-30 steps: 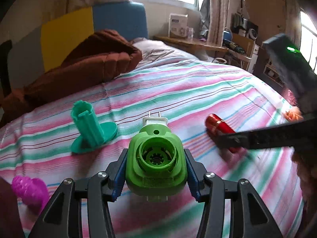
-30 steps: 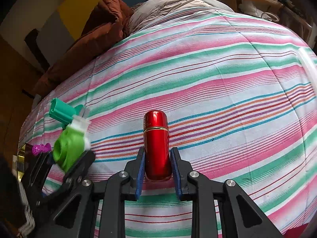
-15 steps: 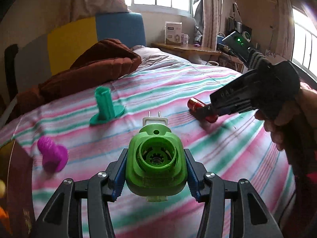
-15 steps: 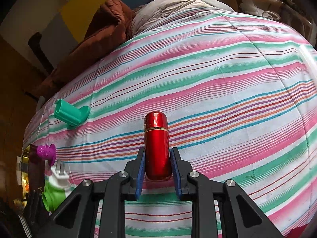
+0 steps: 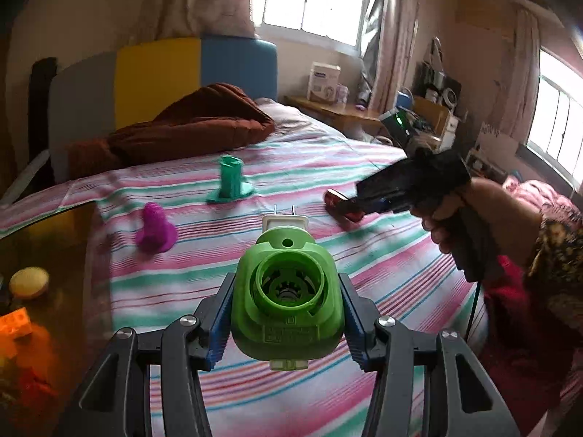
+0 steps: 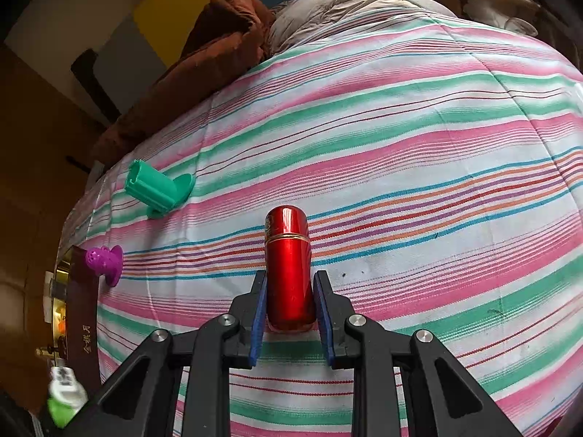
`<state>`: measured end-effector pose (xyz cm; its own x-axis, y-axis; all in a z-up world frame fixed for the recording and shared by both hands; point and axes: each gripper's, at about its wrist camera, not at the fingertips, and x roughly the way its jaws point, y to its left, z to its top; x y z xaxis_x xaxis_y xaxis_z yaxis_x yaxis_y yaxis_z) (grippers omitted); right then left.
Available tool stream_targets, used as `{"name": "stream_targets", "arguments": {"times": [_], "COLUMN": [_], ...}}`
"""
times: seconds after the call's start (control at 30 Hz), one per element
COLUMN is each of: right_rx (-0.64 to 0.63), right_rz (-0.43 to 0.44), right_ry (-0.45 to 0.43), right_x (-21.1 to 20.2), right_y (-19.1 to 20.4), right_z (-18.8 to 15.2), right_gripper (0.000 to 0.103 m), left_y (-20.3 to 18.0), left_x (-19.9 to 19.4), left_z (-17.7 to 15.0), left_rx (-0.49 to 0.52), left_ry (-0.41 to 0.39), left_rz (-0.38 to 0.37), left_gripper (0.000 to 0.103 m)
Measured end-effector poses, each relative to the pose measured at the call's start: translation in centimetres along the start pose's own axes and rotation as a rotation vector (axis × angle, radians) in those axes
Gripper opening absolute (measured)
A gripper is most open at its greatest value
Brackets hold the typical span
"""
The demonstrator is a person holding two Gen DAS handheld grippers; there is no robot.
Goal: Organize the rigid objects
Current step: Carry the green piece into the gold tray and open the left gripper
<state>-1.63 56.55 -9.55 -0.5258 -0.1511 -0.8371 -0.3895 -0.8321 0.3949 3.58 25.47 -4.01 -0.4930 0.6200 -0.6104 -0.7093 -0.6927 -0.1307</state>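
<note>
A wide stretch of the striped bed is lying open ahead and to the right of the red cylinder. On the left side, the teal flanged piece and the purple piece are standing well apart, leaving a gap between them. The brown blanket is blocking the headboard end, and the dark table is crowding the bed's left edge.
</note>
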Motion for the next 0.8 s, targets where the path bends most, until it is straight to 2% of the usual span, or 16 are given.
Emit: {"name": "stream_targets", "arguments": {"times": [0.23, 0.53, 0.67, 0.8], "right_rx": [-0.023, -0.031, -0.035, -0.031], "right_rz": [-0.018, -0.02, -0.024, -0.022], "right_ry": [0.0, -0.001, -0.001, -0.002], "right_x": [0.0, -0.1, 0.0, 0.1], "right_y": [0.2, 0.1, 0.2, 0.2], "right_z": [-0.3, -0.3, -0.3, -0.2], "right_gripper": [0.025, 0.025, 0.025, 0.025], "left_y": [4.4, 12.0, 15.5, 18.0], "left_x": [-3.5, -5.1, -4.3, -2.2], "left_z": [-0.4, -0.5, -0.3, 0.2], "left_rx": [-0.13, -0.336, -0.428, -0.44], "left_ry": [-0.036, -0.054, -0.025, 0.054], "left_rz": [0.057, 0.169, 0.206, 0.229], "left_gripper": [0.053, 0.053, 0.053, 0.053]}}
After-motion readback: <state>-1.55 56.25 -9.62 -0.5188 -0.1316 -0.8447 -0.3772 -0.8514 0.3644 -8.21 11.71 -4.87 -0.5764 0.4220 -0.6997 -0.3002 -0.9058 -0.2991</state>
